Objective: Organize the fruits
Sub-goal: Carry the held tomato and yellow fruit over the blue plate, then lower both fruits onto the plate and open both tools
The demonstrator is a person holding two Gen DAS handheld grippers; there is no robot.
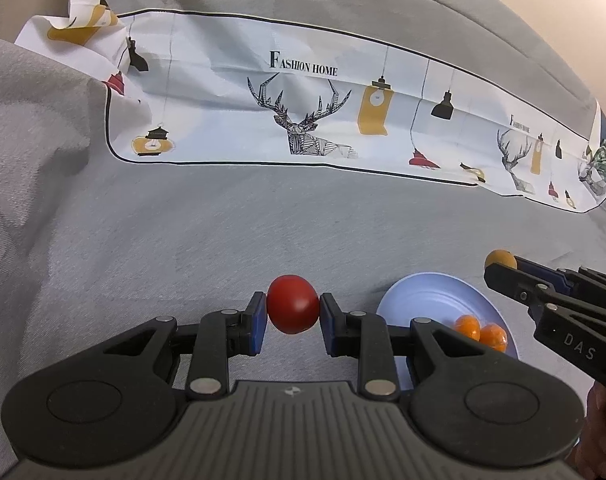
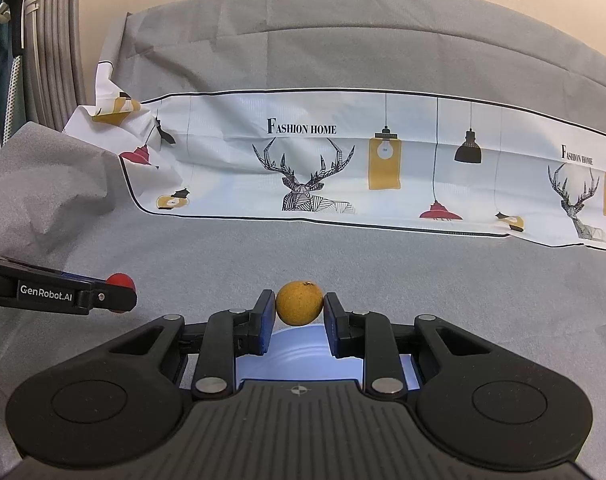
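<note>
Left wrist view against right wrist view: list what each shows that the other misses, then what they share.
Only the left wrist view shows two small oranges on the pale blue plate. Only the right wrist view shows a grey ribbed column at far left. Both show the left claw shut on a red fruit, the right claw shut on a yellow fruit, the plate, the deer-print cloth and the grey cover.

A grey cloth (image 1: 223,232) covers the whole surface, rumpled into a fold at the left. On it, toward the back, lies a white printed sheet (image 1: 303,112) with deer, lamps and "Fashion Home". Nearer sits a pale blue plate (image 1: 423,296) holding two small oranges (image 1: 481,330).
</note>
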